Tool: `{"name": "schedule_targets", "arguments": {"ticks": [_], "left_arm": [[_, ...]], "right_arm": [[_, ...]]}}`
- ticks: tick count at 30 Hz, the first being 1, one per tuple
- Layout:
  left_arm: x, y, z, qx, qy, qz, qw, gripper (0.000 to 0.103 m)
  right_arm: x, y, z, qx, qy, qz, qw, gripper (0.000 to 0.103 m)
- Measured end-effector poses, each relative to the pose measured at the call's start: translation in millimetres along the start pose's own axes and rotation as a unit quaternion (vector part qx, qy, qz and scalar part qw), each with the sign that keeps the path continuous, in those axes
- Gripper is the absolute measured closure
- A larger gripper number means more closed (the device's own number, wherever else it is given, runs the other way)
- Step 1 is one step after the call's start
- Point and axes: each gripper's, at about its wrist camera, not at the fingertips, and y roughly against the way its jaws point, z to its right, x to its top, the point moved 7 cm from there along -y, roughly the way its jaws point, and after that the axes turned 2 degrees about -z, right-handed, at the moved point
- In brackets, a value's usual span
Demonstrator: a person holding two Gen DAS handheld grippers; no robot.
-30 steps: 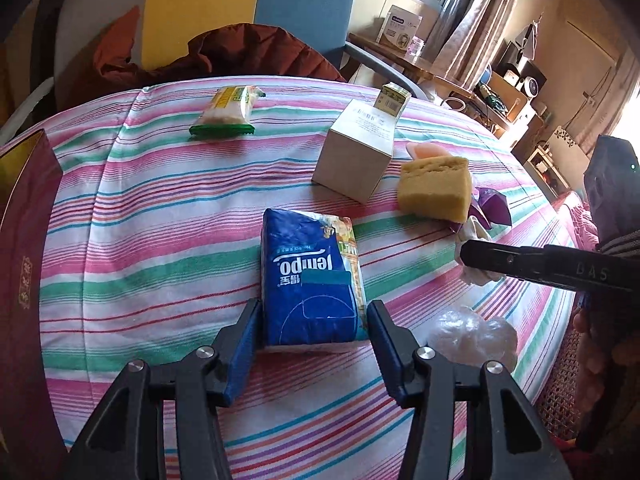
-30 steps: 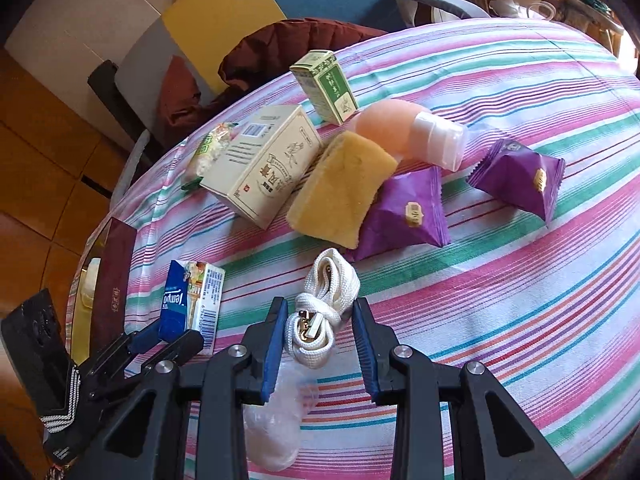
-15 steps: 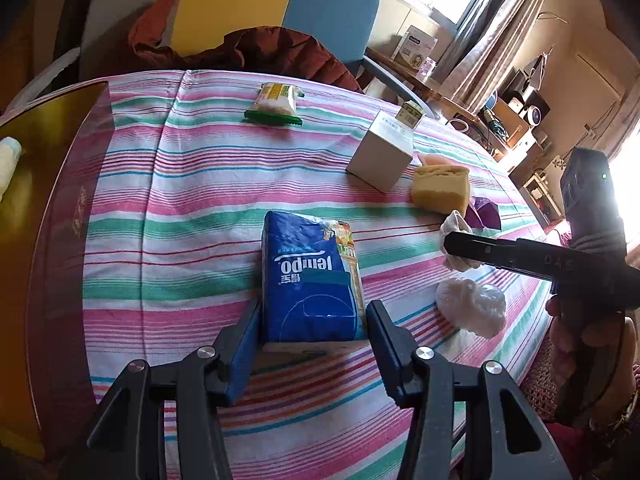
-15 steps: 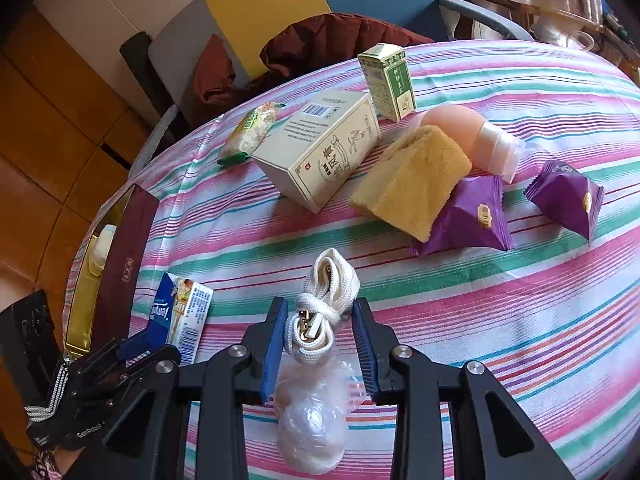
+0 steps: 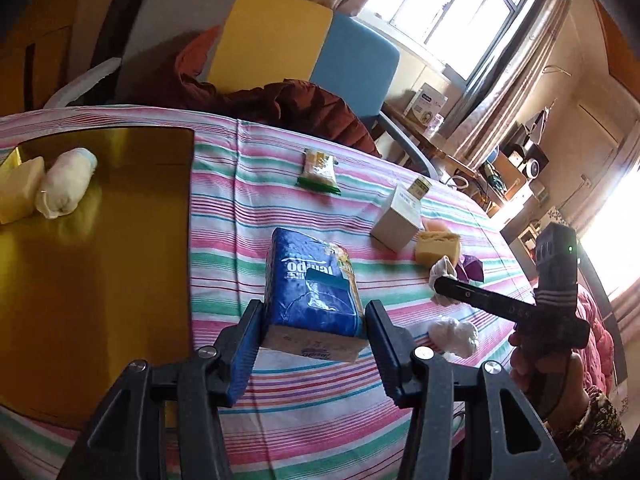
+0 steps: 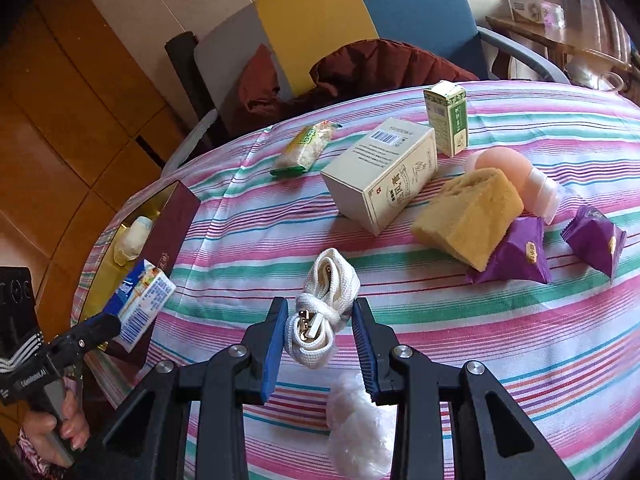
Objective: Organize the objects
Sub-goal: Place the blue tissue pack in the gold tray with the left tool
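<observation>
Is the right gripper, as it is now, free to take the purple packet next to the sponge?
Probably not: the right gripper is shut on the white strap. The purple packet itself lies uncovered.

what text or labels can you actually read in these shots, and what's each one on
"Tempo": white brand name on the blue tissue pack held in the left gripper, seen upside down.
Beige carton: a barcode and large printed characters, too blurred to read.
Small green and white box: print too small to read.
Purple snack packets: small gold badge, unreadable.
Left gripper handle, right wrist view: faint white lettering, not legible.
</observation>
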Motion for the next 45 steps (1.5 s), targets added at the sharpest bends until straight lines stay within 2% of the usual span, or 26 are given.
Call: {"name": "schedule_targets", "arguments": {"ticks": [7,12,20,23,27,30,34,36,40,45], "left_arm": [[12,31,-64,0.039,0.049,0.029,0.9976,0.051],[22,51,-117,0.077,0.087,0.052,0.9919,0.051],[35,64,-202,0.164,0.136,0.058,0.9755,0.051],[34,61,-233,0.186,0.159,0.035,0.9689,0.050],[30,62,-267,0.221,0.195,0.013,0.9554,0.046],[28,71,-272,0.214,0.213,0.025,0.9530,0.038],[23,95,-261,0.178,0.236,0.077,0.9521,0.038],[18,108,-258,0.177,0.254,0.107,0.9450,0.037],[14,124,-262,0.188,0.286,0.124,0.9314,0.037],[15,133,-271,0.191,0.305,0.124,0.9247,0.037]], "right_arm": [[-3,-1,-10,-0.001,0.017,0.005,1.000,0.069],[-2,-1,-28,0.005,0.020,0.000,1.000,0.069],[10,-5,-114,0.066,0.068,0.001,0.996,0.069],[10,-12,-149,0.090,0.087,-0.006,0.992,0.069],[4,-23,-192,0.111,0.119,-0.021,0.986,0.069],[-1,-33,-218,0.125,0.137,-0.037,0.982,0.069],[-8,-51,-248,0.134,0.154,-0.063,0.977,0.069],[-12,-62,-261,0.132,0.162,-0.077,0.975,0.069],[-19,-83,-285,0.130,0.177,-0.103,0.970,0.069],[-25,-114,-308,0.121,0.181,-0.139,0.966,0.069]]}}
